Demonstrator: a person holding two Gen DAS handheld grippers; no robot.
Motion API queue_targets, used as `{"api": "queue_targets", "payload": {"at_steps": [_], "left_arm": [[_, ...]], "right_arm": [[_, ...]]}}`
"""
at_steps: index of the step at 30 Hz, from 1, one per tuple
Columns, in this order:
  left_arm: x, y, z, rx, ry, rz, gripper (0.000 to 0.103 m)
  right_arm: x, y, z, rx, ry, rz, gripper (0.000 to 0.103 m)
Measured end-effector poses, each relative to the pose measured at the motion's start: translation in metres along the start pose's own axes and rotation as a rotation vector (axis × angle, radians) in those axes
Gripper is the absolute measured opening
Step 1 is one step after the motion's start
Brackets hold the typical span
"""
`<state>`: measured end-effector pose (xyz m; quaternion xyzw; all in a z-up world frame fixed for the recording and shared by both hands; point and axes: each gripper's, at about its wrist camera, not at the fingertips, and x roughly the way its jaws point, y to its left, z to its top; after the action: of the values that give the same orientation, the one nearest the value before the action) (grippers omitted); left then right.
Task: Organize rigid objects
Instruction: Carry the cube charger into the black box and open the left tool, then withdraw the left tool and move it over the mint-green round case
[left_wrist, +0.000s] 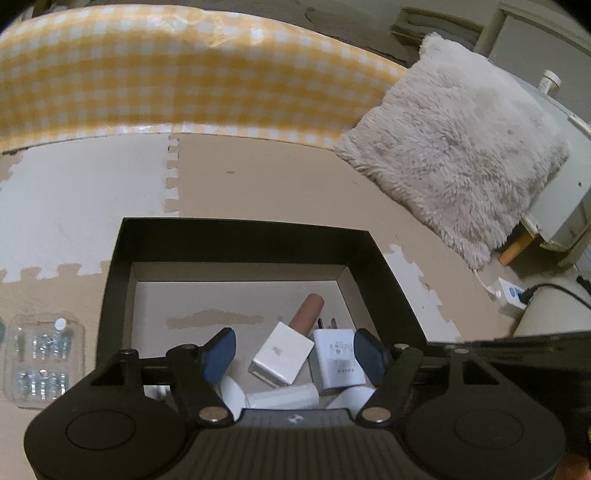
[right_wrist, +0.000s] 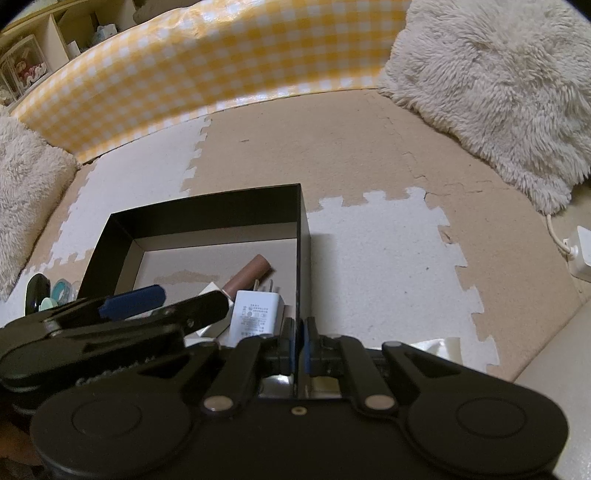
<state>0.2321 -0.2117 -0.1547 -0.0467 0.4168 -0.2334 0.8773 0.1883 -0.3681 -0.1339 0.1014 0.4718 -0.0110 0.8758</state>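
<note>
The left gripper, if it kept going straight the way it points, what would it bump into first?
Probably the white block lying in the black box, between the open left gripper fingers; depth is unclear.

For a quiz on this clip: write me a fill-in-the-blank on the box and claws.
1. The box has ____ walls.
2. The right claw is shut on the box's ____.
3. The left claw hangs ____ over the charger.
4. The brown tube lies ____ the box.

Missing words: black; wall; open; inside
</note>
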Motion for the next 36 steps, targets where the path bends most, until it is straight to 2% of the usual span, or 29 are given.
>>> {"api": "queue_targets", "payload": {"at_steps": [7,12,16,24,31,36], "left_arm": [[-0.023,-0.005,-0.003,0.05,-0.002,0.019,0.085],[-0.043,-0.01,-0.003,0.076,-0.018,0.01,0.092],[-0.06,-0.008,-0.003,0.097,-0.035,0.003,0.102],[-0.093,0.013,-0.001,0.081,-0.086,0.018,0.103],[-0.11,0.055,-0.005,0.022,-0.124,0.123,0.103],[-0.115,0.091,-0.021,0.001,-0.111,0.246,0.103]], "right_arm": [[0.0,-0.002,-0.001,0.006,-0.002,0.005,0.005],[0.0,-0.002,-0.001,0.007,-0.002,0.006,0.006],[0.0,-0.002,-0.001,0.005,-0.003,0.006,0.006],[0.0,-0.001,-0.001,0.003,-0.003,0.003,0.006],[0.0,-0.001,-0.001,0.002,-0.003,0.003,0.006],[0.0,-0.001,-0.001,0.002,-0.003,0.003,0.006]]}}
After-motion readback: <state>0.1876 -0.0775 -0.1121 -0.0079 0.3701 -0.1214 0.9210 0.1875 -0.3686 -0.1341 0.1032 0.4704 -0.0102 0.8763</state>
